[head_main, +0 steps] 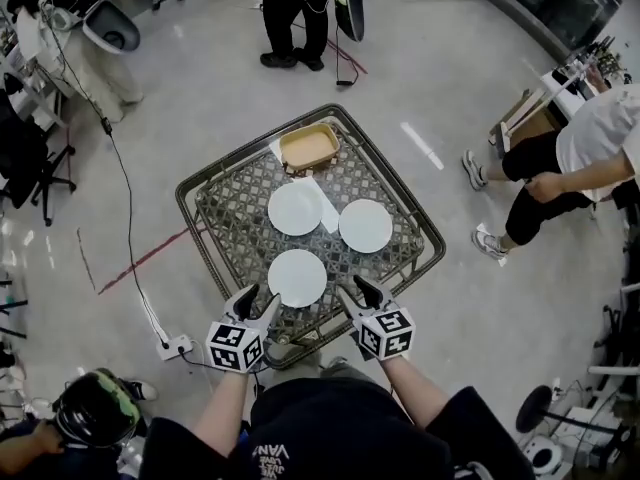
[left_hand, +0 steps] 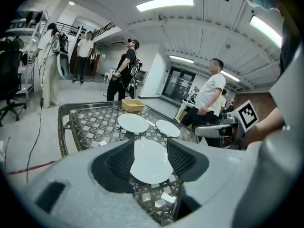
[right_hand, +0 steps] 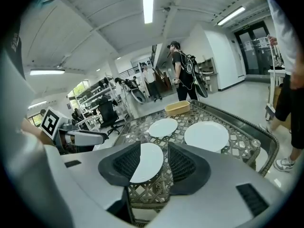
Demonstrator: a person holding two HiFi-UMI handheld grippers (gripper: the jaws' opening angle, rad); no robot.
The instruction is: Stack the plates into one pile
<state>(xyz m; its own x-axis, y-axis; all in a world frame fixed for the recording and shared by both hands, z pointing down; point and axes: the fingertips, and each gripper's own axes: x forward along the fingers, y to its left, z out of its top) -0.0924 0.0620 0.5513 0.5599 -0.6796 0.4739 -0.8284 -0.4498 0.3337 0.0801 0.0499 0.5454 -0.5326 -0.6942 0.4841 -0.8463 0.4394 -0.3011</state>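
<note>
While I bring both grippers in at the lower centre of the frame, nothing's stacked: near plate point(head_main: 297, 278), left plate point(head_main: 296, 208) and right plate point(head_main: 365, 225) lie apart on the desk point(head_main: 228, 220). Left gripper point(head_main: 257, 303) fingers are well apart and empty, and so are those of the right gripper point(head_main: 355, 293). This looks like the approach step. Next I need a rim pinch on the near plate.

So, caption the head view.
Left gripper and right gripper flank the nearest plate of three on a lattice table.
</note>
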